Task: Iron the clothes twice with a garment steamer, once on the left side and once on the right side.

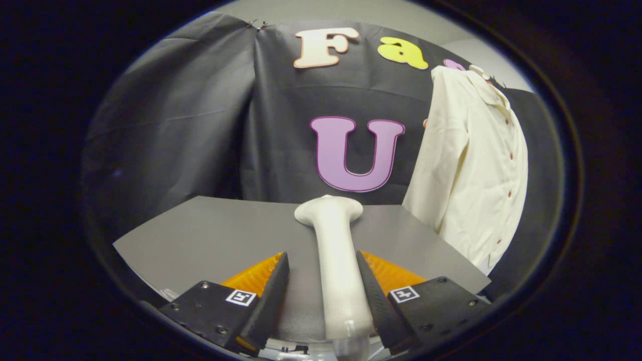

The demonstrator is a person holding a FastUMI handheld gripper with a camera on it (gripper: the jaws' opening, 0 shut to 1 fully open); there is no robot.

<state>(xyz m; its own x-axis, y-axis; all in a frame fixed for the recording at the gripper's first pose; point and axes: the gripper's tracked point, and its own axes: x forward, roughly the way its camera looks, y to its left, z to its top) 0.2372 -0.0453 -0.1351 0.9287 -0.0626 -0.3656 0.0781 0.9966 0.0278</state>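
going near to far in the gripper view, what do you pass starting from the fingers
hand-held gripper, its fingers apart around the steamer's handle → white garment steamer lying on the table, head pointing away → grey table → black cloth wall, with the cream shirt hanging at its right

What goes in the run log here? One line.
hand-held gripper: open, astride garment steamer | steamer: on table | shirt: hanging, untouched

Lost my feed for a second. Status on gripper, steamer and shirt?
Gripper open, fingers either side of steamer, left finger clear of it. Steamer lies on table. Shirt hangs beyond, to the right. Nothing between.
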